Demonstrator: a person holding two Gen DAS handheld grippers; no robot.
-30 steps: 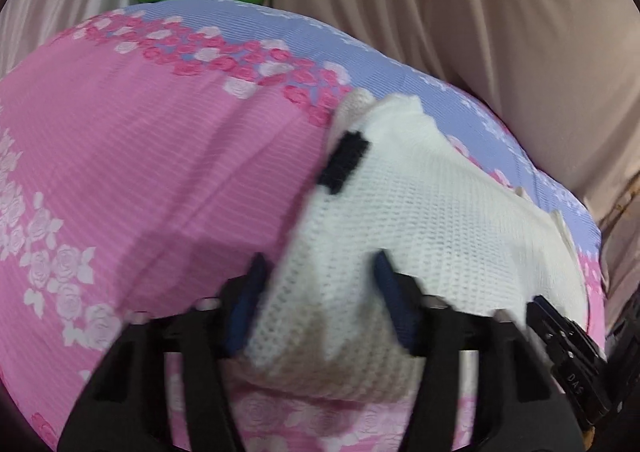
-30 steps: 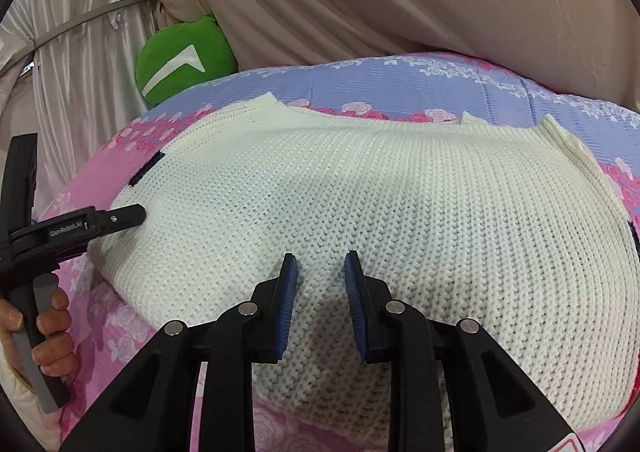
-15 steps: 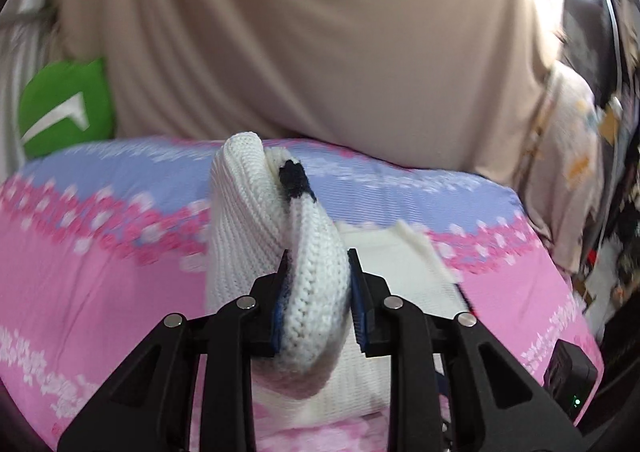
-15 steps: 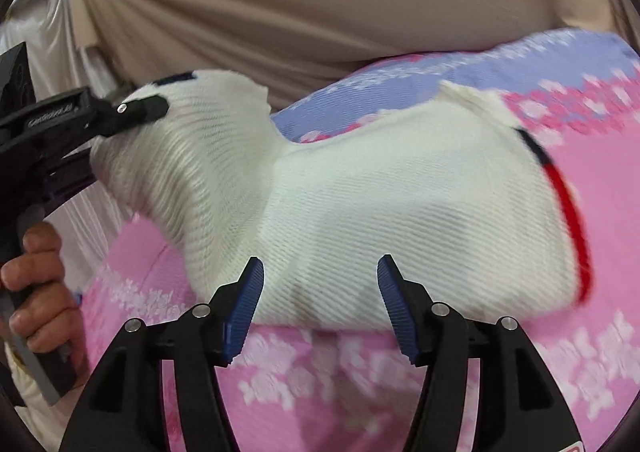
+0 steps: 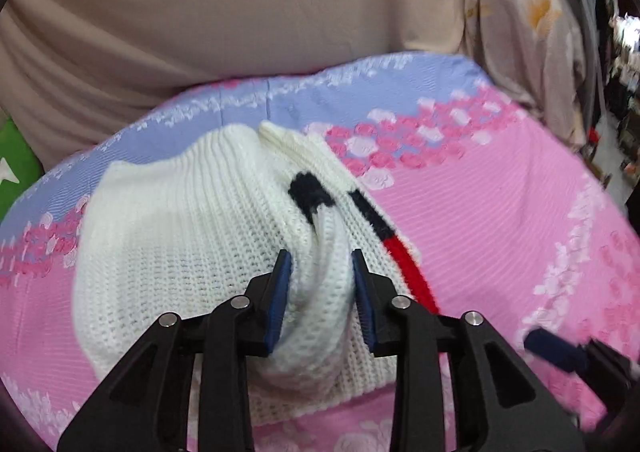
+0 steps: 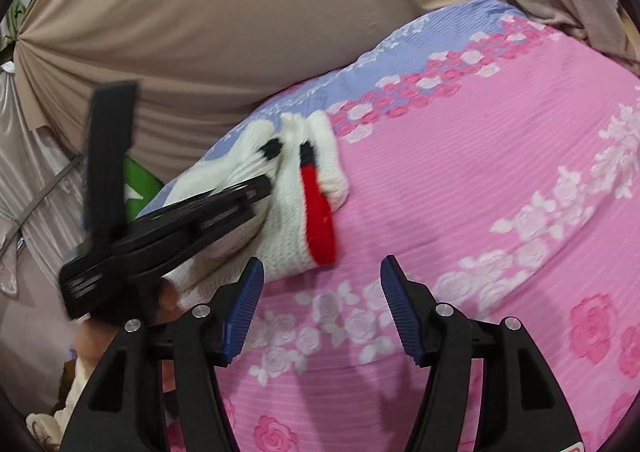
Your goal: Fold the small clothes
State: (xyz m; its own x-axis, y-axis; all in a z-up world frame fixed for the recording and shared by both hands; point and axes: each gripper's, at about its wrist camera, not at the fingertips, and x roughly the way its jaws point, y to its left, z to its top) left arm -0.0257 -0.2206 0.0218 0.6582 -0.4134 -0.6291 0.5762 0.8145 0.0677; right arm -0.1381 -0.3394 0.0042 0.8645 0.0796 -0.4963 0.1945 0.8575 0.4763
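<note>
The left claw point(image 5: 318, 284) is pinching a bunched fold of the white knitted sweater with black and red stripes point(image 5: 192, 252) over the pink floral bedsheet point(image 5: 500, 232); the right claw point(image 6: 322, 308) is hovering wide, empty. Mid-fold, apparently; next, laying the edge flat.

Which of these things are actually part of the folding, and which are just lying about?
Part of the job:
white knitted sweater
left gripper, clamped on a fold of it
right gripper, open beside it
floral bedsheet, the folding surface

Just lying about:
green cushion
beige curtain
</note>
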